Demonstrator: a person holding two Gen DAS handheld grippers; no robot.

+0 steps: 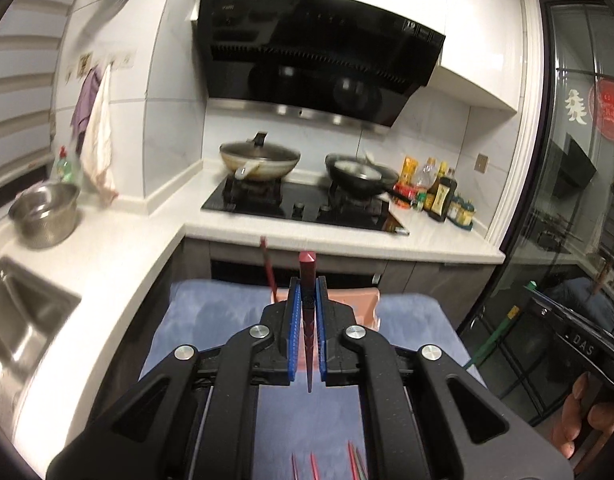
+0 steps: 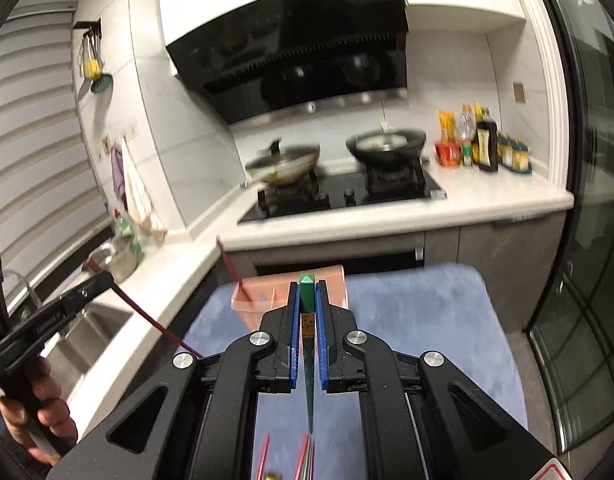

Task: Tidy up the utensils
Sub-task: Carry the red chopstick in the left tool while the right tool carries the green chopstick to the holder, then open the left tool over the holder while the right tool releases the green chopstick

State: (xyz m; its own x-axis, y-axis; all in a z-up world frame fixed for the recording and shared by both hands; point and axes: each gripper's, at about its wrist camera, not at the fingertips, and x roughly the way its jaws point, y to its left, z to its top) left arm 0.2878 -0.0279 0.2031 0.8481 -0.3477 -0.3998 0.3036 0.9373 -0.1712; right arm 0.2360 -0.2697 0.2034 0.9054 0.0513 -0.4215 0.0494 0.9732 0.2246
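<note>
The left tongs [image 1: 307, 300] are pinching a red chopstick [image 1: 307, 276] and the right tongs [image 2: 307, 300] a green chopstick [image 2: 306, 292], both at frame centre above the blue mat [image 2: 407, 320]. Each is probably heading for the pink bin [image 2: 251, 304] just beyond, which is already holding one red stick [image 2: 231, 266]; next, tipping the points down over it.

The blue mat [image 2: 427, 320] lies bare on either side of the pink container [image 2: 331, 280], leaving room to pass. A red chopstick [image 2: 231, 264] leans out of the container's left corner. The white surface [image 2: 387, 216] rises just behind it.
</note>
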